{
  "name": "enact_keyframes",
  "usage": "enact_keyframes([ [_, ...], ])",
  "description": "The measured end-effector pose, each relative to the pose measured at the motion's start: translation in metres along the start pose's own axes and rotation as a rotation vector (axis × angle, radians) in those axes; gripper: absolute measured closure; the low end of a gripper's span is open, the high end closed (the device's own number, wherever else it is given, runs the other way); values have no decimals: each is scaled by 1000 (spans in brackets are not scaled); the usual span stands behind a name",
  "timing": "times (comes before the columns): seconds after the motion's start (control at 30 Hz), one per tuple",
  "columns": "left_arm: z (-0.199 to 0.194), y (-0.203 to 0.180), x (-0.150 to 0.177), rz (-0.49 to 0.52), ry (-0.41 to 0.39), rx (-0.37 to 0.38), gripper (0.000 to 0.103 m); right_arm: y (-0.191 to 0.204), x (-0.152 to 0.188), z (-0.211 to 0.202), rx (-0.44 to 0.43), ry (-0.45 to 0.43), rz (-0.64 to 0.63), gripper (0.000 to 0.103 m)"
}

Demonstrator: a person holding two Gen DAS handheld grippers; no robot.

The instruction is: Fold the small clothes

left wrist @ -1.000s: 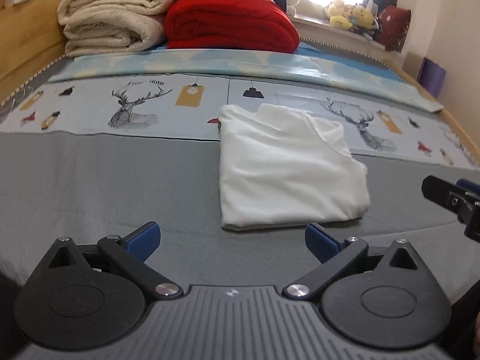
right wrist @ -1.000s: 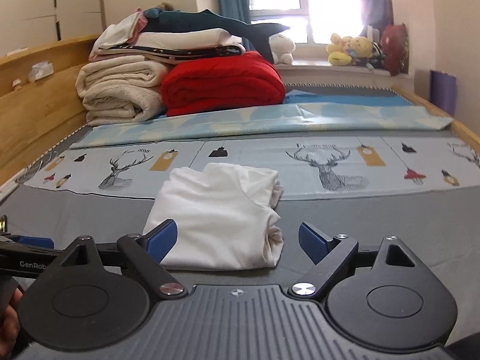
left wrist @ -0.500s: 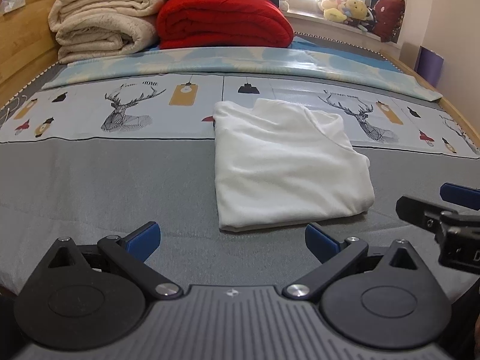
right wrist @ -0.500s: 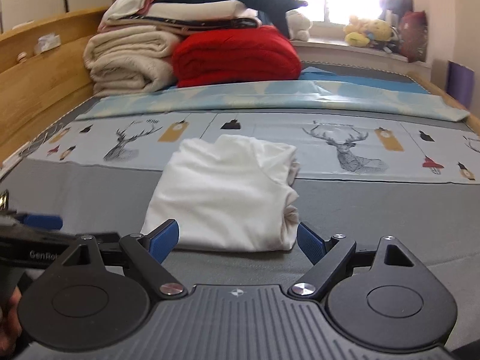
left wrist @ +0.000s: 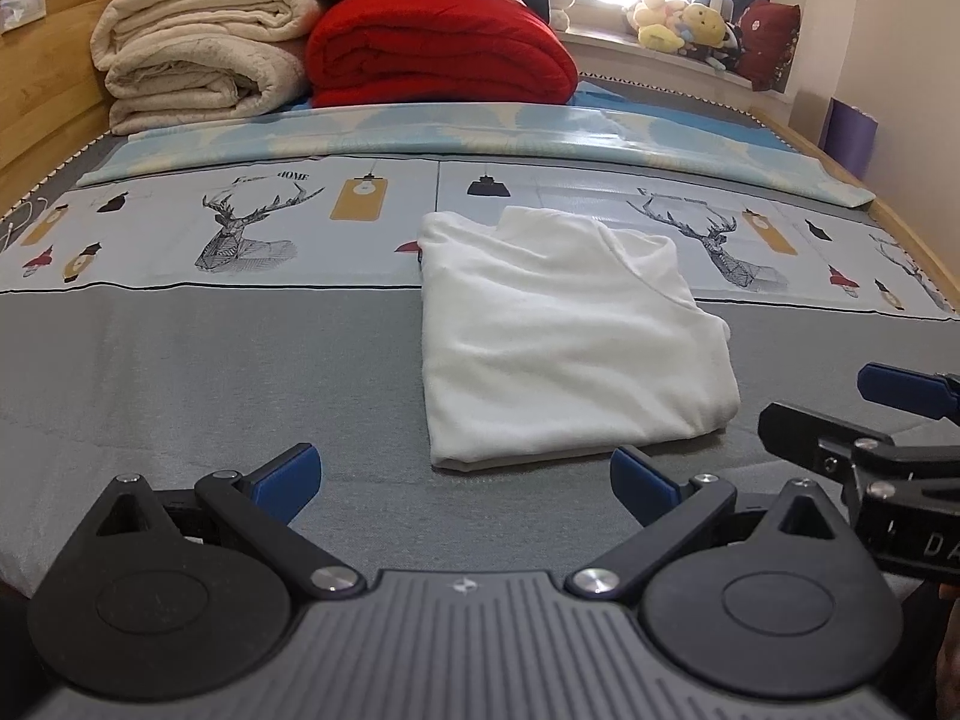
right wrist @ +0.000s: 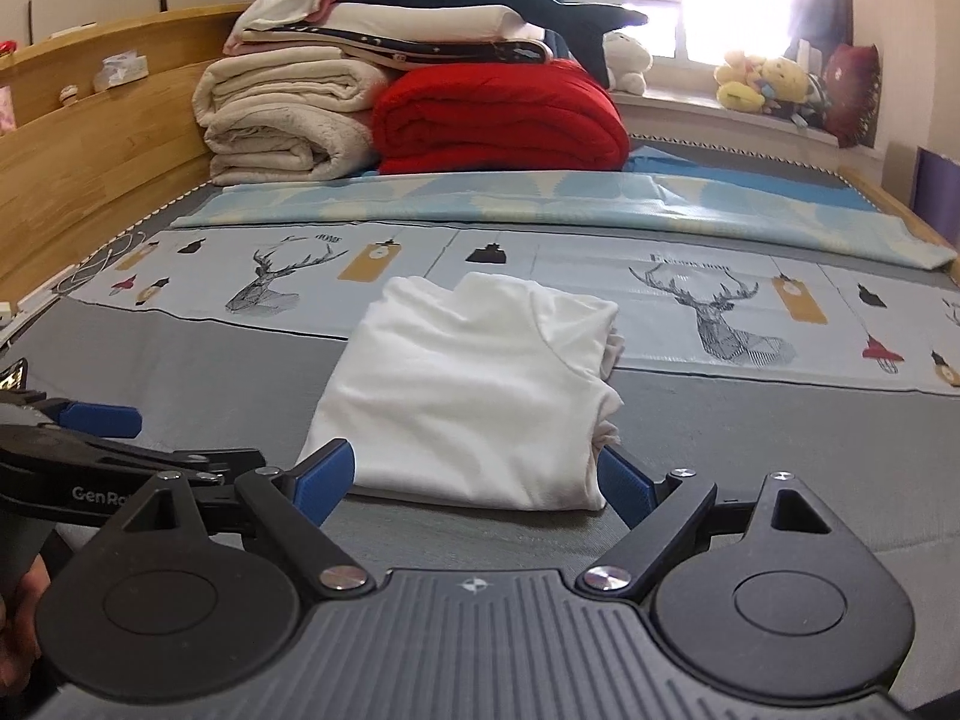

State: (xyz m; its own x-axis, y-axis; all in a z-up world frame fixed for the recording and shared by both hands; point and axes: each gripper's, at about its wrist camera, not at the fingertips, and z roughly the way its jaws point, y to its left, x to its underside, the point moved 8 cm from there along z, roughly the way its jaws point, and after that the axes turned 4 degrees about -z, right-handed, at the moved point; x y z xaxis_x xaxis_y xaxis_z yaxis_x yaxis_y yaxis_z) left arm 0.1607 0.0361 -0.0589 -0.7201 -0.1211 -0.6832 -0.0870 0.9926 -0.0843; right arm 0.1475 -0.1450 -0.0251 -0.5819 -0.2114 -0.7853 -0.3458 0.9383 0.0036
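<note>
Two spread claws flank one folded white garment [left wrist: 564, 336] on the bed [left wrist: 180, 372].

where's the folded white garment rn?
The folded white garment lies mid-bed on the grey sheet, its far edge over the deer-print strip, just ahead of both open tools in both wrist views.

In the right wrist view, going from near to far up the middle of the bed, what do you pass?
right gripper → white folded garment → deer-print sheet → light blue blanket → red blanket
</note>
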Motion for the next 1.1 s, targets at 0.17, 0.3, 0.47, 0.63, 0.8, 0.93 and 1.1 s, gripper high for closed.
enact_keyframes([
  [0.17, -1, -3, 0, 12, -5, 15, 0, 6, -1, -3, -8, -10, -25, 14],
  [0.3, 0, -4, 0, 15, -5, 16, 0, 10, -1, -5, -13, -16, -48, 14],
  [0.47, 0, -4, -1, 13, -2, 18, 0, 11, 0, -5, -11, -16, -56, 13],
  [0.63, 1, -4, -1, 14, 0, 18, 0, 11, 0, -4, -11, -13, -53, 13],
  [0.8, 2, -3, -1, 13, 1, 19, 0, 12, 0, -3, -12, -11, -46, 13],
  [0.93, 2, -4, -1, 12, 0, 20, 0, 12, 0, -3, -12, -9, -42, 13],
  [1.1, 2, -4, -1, 12, 0, 19, 0, 12, 0, -2, -13, -6, -38, 13],
])
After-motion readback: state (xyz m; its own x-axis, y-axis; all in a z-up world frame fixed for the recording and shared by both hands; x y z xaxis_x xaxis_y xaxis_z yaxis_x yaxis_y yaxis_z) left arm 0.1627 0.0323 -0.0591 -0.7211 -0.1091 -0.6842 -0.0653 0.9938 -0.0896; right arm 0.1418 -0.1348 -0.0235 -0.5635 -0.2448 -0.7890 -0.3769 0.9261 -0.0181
